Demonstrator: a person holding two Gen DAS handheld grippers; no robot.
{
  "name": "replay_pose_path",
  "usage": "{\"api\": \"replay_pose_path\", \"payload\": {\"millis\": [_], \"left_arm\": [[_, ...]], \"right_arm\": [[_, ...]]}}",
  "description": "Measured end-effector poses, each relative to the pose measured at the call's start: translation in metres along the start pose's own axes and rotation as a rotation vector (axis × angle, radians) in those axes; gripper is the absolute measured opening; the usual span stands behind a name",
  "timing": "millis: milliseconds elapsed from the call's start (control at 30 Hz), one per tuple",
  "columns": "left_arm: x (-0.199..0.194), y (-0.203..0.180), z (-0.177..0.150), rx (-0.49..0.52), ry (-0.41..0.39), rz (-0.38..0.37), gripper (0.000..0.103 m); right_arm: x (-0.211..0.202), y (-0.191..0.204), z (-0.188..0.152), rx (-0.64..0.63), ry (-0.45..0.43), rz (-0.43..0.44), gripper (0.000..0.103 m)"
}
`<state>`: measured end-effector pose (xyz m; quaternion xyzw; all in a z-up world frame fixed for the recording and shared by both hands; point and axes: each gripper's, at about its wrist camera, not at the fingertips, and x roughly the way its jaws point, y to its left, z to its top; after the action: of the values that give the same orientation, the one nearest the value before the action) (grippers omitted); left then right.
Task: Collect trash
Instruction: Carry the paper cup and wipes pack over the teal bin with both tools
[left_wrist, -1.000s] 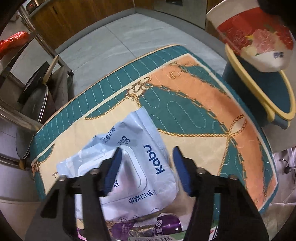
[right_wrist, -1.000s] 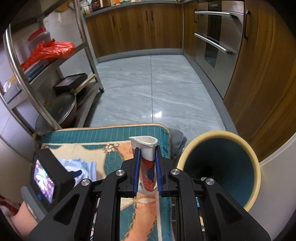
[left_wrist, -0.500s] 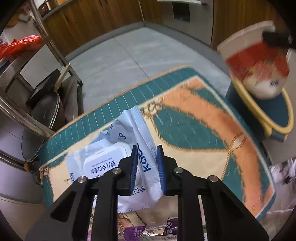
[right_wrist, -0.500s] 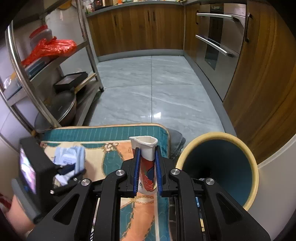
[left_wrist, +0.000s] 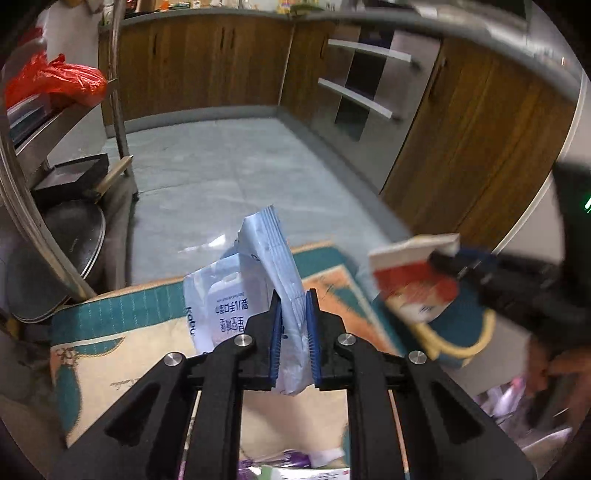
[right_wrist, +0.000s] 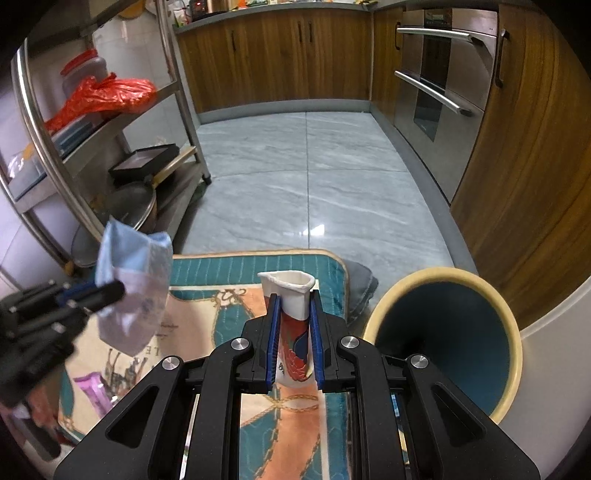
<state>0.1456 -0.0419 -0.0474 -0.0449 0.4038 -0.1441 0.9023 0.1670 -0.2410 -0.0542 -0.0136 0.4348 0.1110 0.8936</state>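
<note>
- While the left gripper (left_wrist: 294, 325) is pinching the crumpled pale-blue plastic wet-wipe pack (left_wrist: 258, 291) between its blue pads, the pack is hanging in the air above the teal, cream and orange patterned quilted mat (left_wrist: 122, 332).
- The right gripper (right_wrist: 293, 328) is clamping the squashed white paper cup with a red printed pattern (right_wrist: 291, 317), which is sitting over the mat's far right part, its rim pinched out of round.
- A purple foil wrapper (right_wrist: 92, 387) is lying on the mat's near left part.
- Just off the mat's right edge, the round bin with a cream rim and dark teal inside (right_wrist: 447, 343) is standing with its mouth showing.
- Beyond the mat's far edge the grey marble-look tiled floor (right_wrist: 306, 177) is stretching away to wooden cabinets (right_wrist: 280, 55).
- Left of the mat, a steel shelf rack (right_wrist: 51, 158) is carrying a red plastic bag (right_wrist: 107, 96).
</note>
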Motion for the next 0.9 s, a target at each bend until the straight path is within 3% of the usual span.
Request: {"api": "replay_pose_path", "payload": {"millis": [200, 467, 900], "left_arm": [[-0.02, 0.008, 0.01, -0.071, -0.053, -0.082, 0.012], [-0.014, -0.005, 0.013, -0.01, -0.05, -0.089, 0.012], [-0.004, -0.066, 0.018, 0.122, -0.092, -0.17, 0.012]], "right_arm": [[-0.003, 0.001, 0.004, 0.011, -0.01, 0.018, 0.017], [-0.014, -0.009, 0.005, 0.019, -0.034, 0.005, 0.017], [-0.034, -0.059, 0.0, 0.079, -0.066, -0.091, 0.017]]}}
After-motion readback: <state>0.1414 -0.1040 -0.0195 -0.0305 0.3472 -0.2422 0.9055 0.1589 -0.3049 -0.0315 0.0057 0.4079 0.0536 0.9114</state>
